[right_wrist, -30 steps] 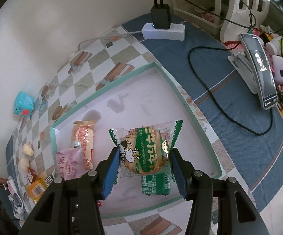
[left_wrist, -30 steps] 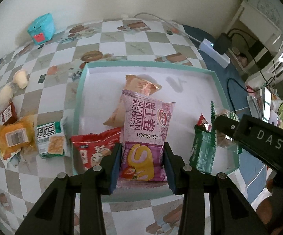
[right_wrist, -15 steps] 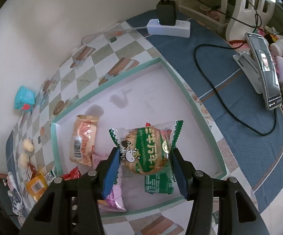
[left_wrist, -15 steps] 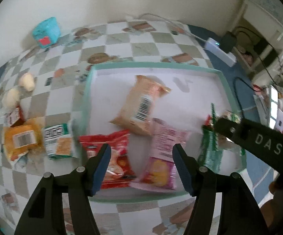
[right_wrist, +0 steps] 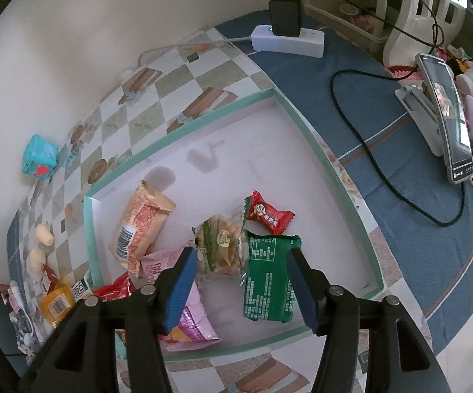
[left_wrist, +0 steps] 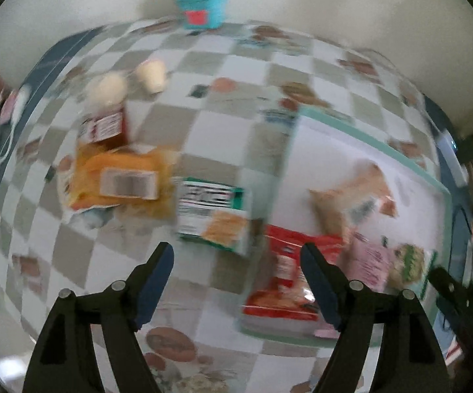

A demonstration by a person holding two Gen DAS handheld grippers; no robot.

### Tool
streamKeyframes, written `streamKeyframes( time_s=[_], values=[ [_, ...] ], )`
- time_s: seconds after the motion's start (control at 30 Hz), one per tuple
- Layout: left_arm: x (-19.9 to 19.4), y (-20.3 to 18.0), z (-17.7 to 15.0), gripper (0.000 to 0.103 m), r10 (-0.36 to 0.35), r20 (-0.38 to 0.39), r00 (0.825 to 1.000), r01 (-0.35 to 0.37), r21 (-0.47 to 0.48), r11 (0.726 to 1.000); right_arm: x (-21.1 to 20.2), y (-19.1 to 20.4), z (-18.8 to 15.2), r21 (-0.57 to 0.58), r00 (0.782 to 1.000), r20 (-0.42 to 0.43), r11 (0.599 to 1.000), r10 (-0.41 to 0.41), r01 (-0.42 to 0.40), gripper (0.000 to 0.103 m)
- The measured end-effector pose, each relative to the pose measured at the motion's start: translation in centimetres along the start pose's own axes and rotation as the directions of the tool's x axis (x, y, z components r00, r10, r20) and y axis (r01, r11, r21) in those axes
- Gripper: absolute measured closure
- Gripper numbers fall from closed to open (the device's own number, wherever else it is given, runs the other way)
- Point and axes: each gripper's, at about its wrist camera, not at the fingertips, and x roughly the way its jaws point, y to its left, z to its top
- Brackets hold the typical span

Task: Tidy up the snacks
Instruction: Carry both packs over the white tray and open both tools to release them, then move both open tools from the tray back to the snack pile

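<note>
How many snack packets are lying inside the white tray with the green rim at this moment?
6, all toward the near end of the white green-rimmed tray: orange packet, pink packet, red bag, clear cookie packet, dark green packet, small red candy. More could be hidden underneath.

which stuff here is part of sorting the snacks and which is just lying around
Job: tray, green packet, pink packet, orange packet, both grippers, jaws just opening, nothing between them.
Lying about: power strip, phone, teal box.
</note>
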Motion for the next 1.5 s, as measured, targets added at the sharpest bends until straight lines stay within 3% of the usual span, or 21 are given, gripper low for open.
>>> streamKeyframes(
  time_s=[0.07,0.17,0.5,0.6,0.77,0.93,1.17,1.3,1.5],
  values=[
    [0.3,1.9,0.4,0.011,0.003,-0.014,1.0,-0.004,-0.066,0.998,0.1,0.1,0.0,-0.007,1.0,0.0,1.0,-0.004,0.004,0.03],
    [0.8,4.1,0.9,0.011,0.003,-0.037,0.999,-0.008,-0.141,0.99,0.3,0.5,-0.1,-0.022,1.0,0.002,1.0,-0.01,0.01,0.02],
    [1.1,11.2,2.0,0.011,-0.021,-0.056,0.998,0.001,-0.345,0.939,0.7,1.4,-0.6,-0.058,1.0,-0.004,0.998,-0.008,0.007,0.011],
    [0.8,13.2,2.4,0.011,-0.007,-0.042,0.999,-0.01,-0.38,0.925,0.7,1.6,-0.7,-0.063,1.0,-0.001,0.998,-0.008,0.008,0.001],
    [0.0,15.9,3.1,0.011,0.076,-0.012,0.997,-0.075,-0.386,0.919,0.8,2.1,-0.9,-0.078,1.0,0.002,0.997,-0.014,0.014,0.0],
    [-0.9,18.4,3.6,0.01,0.185,0.025,0.983,-0.163,-0.364,0.917,0.9,2.8,-1.2,-0.1,1.0,0.008,0.995,-0.014,0.015,0.0],
    [-1.6,20.9,4.0,0.01,0.265,0.04,0.964,-0.235,-0.348,0.908,-0.6,4.1,-1.4,-0.083,0.995,0.093,0.996,0.02,-0.012,0.0],
    [-1.6,21.9,4.2,0.01,0.282,0.043,0.959,-0.252,-0.333,0.908,-1.1,5.5,-1.8,-0.101,0.992,0.123,0.995,0.027,-0.015,0.0],
    [-1.1,23.6,4.2,0.01,0.244,0.02,0.969,-0.22,-0.365,0.904,-0.7,9.3,-3.1,-0.202,0.992,0.116,0.979,0.047,-0.022,0.0]
  ],
)
